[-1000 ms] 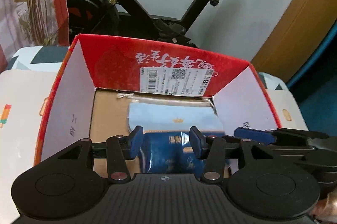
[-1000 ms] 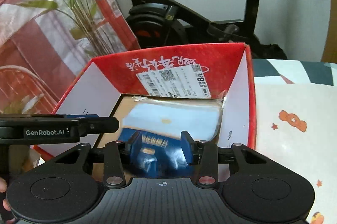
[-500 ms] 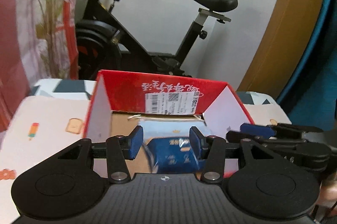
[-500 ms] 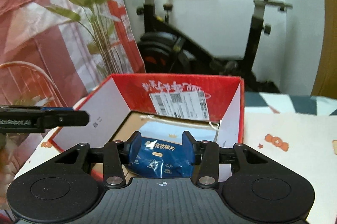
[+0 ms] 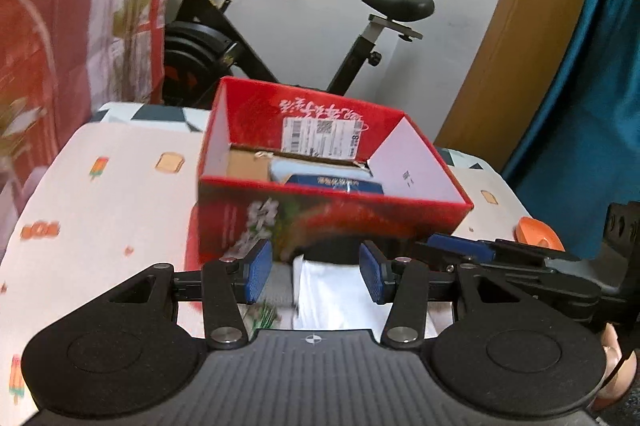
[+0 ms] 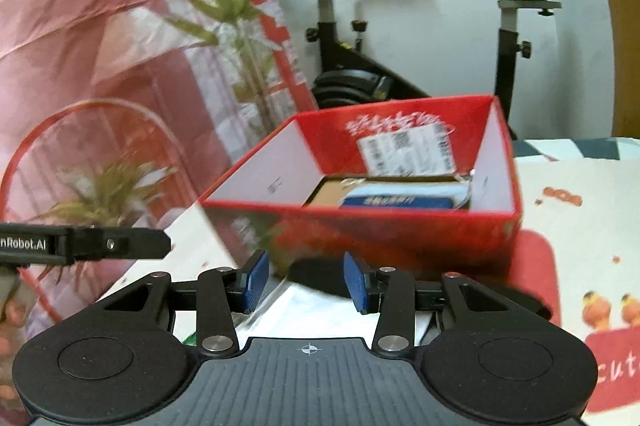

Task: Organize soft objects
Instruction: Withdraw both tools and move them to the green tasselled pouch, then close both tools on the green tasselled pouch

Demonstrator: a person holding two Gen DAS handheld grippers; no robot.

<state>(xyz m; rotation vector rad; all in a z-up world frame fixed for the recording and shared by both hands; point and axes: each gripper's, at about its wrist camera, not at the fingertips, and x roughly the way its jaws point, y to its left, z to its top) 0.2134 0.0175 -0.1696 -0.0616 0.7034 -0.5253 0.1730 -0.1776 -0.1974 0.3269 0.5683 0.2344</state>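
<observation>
A red cardboard box [image 5: 320,222] stands on the table; it also shows in the right wrist view [image 6: 400,226]. Inside lie a dark blue soft pack [image 5: 336,183] on a light blue pack [image 5: 304,167]; the blue pack also shows in the right wrist view [image 6: 396,201]. My left gripper [image 5: 316,276] is open and empty, in front of the box, above a white soft item [image 5: 332,290]. My right gripper [image 6: 306,282] is open and empty, over the same white item [image 6: 316,310]. The right gripper's fingers [image 5: 460,244] show in the left wrist view.
The patterned tablecloth [image 5: 100,209] covers the table. An exercise bike [image 5: 248,53] stands behind the box. A plant with a pink curtain [image 6: 120,65] is at the left. An orange item [image 5: 538,232] lies at the right. A blue curtain [image 5: 592,85] hangs at far right.
Both grippers have let go of the dark blue pack, which now lies in the box. Both have pulled back out of the box and lowered in front of it.
</observation>
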